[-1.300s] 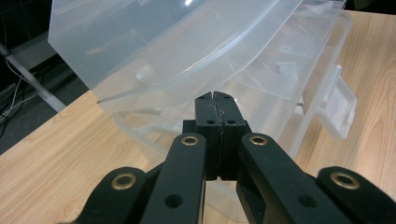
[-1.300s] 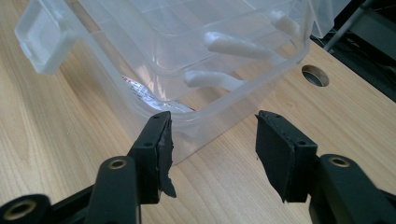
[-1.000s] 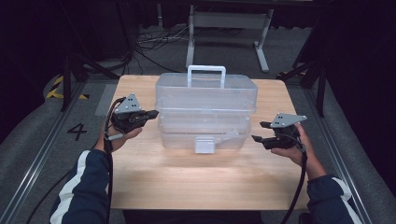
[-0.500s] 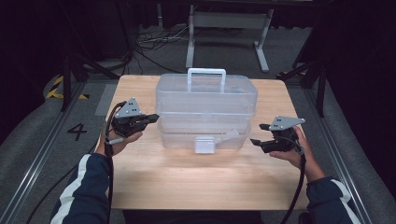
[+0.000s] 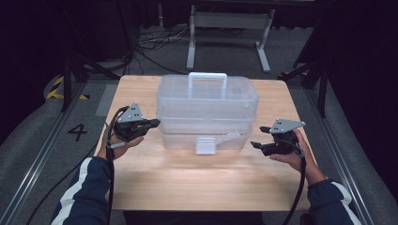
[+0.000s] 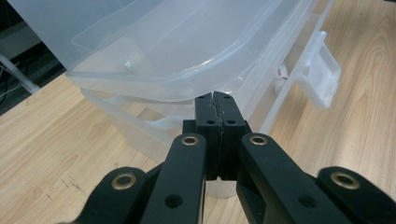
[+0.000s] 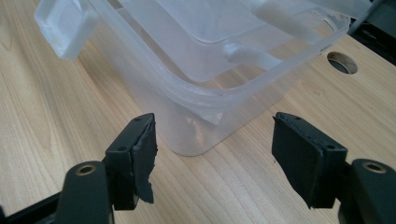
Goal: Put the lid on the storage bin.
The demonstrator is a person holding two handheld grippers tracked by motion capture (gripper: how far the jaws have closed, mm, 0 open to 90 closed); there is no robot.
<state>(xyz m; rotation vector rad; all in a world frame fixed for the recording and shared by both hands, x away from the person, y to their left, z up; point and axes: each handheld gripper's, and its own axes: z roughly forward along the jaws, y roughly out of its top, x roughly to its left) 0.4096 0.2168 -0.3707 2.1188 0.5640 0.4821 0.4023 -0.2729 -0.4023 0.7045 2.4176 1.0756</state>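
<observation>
Centrally in the high view, a clear plastic box (image 5: 207, 112) stands on the wooden bench (image 5: 206, 183), in the upper middle of the frame. Its white handle (image 5: 207, 77) stands upright on the lid, and a white latch (image 5: 205, 145) hangs at the middle of the near wall.

The left gripper (image 5: 152, 124) sits at the left of the frame, with its tips just at the box's left end. In the left gripper view, its jaws are pressed together with no gap between the pads, directly below the overhanging edge of the lid (image 6: 187, 51); whether they touch it cannot be told. The latch (image 6: 322, 77) appears at the upper right of that frame.

The right gripper (image 5: 256, 145) sits at the right of the frame, near the box's lower right corner but apart from it. In the right gripper view, its jaws are spread wide and hold nothing; a rounded corner of the box (image 7: 201, 126) lies between and beyond them. A round hole (image 7: 342, 62) in the bench shows at the upper right.
</observation>
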